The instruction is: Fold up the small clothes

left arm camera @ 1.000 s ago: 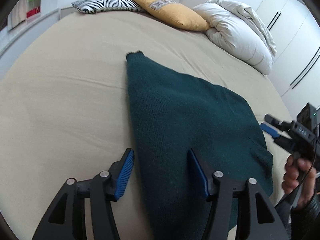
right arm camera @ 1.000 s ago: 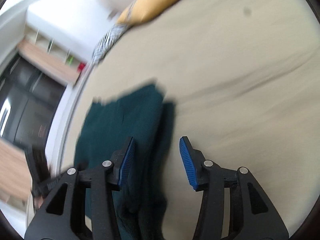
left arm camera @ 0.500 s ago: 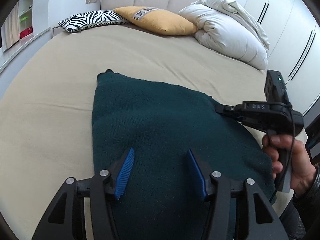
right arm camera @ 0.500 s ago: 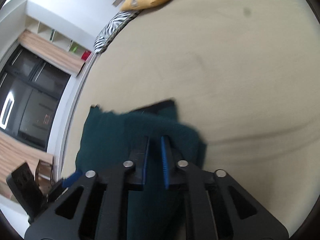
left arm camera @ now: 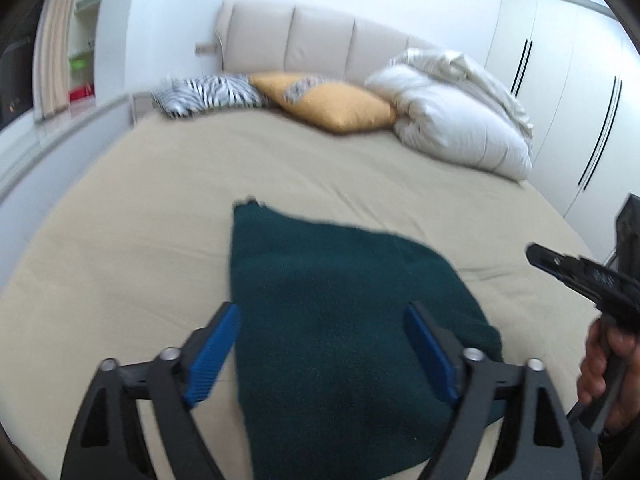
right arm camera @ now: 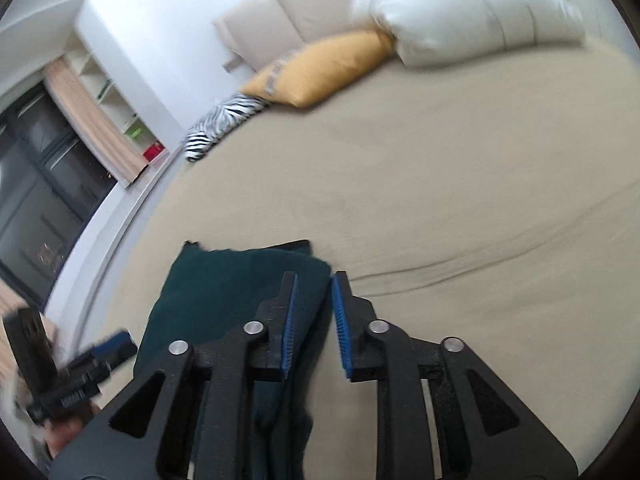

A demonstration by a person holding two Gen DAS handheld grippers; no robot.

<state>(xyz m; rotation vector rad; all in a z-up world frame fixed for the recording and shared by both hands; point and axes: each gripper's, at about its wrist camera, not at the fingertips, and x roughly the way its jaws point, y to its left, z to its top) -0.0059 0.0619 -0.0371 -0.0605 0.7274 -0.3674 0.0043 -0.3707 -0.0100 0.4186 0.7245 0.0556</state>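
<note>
A dark green knitted garment (left arm camera: 328,264) lies flat on the beige bed sheet (left arm camera: 120,240). My left gripper (left arm camera: 322,308) hovers above its near part. The jaws are opening wide and nothing is pressed between the blue pads. In the right wrist view the garment (right arm camera: 224,288) shows a folded right edge. My right gripper (right arm camera: 316,276) hangs just over that edge. Its jaws are opening from a narrow gap, and the cloth lies below them, not pinched. A hand (left arm camera: 604,364) holds the right gripper at the right of the left wrist view.
At the head of the bed lie a zebra-striped pillow (left arm camera: 212,92), a yellow cushion (left arm camera: 336,106) and a bunched white duvet (left arm camera: 456,128). White wardrobe doors (left arm camera: 580,100) stand to the right. A shelf and a dark window (right arm camera: 36,216) are on the left.
The right gripper's jaws, shut at the garment's edge half a second ago, have parted and lifted. The left gripper has risen and drawn back, and its jaws have spread much wider.
</note>
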